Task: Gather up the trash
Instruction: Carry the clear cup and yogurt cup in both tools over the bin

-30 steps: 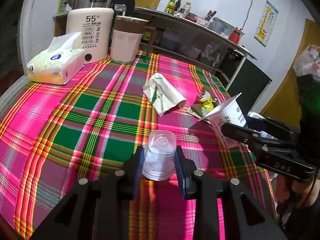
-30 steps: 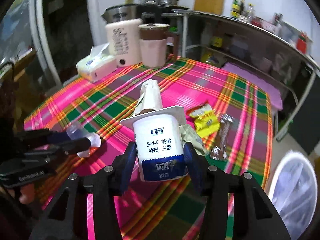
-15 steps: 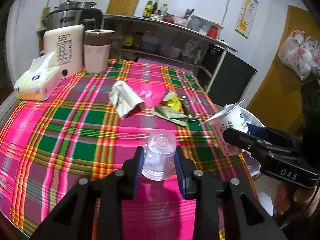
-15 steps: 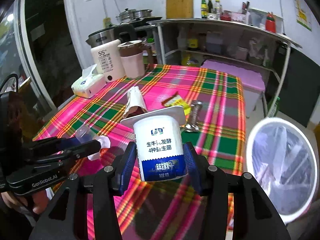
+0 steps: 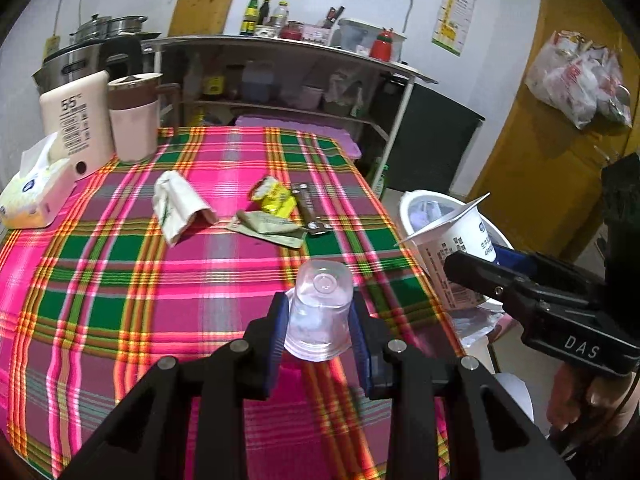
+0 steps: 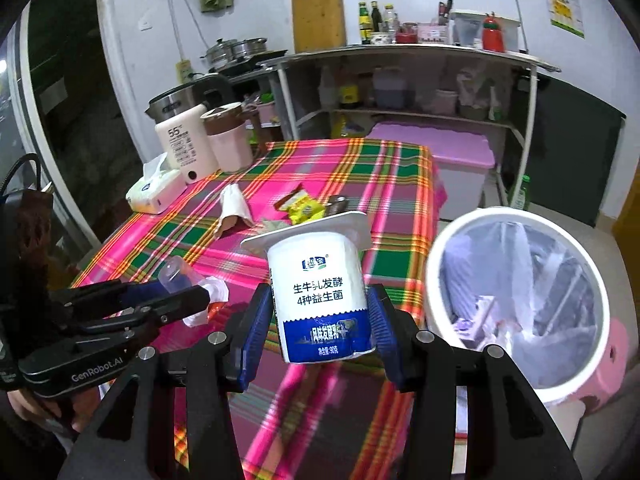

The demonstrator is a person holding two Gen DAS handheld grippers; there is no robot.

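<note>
Yogurt cup, white with a blue band at its base, carries a small blue logo and the lines "生牛乳发酵" and "4种益生菌"; the smaller print on the band is too blurred to read fully. It sits upright between the blue pads of the right gripper, which pinch its lower sides, its peeled foil lid sticking out at the rim. The cup is held in the air just beside the white trash bin lined with a clear bag, off the desk's edge. The right gripper's body reads "DAS" in the left wrist view.

A clear plastic cup, turned with its base pointing away, is clamped between the pads of the left gripper above the near part of the desk. That gripper's side reads "GenRobot.AI".

On the plaid cloth lie a crumpled white paper, a yellow wrapper, a brown wrapper and a pale green packet. Farther back stand a cream appliance marked "55°", a pink jug and a tissue pack.
</note>
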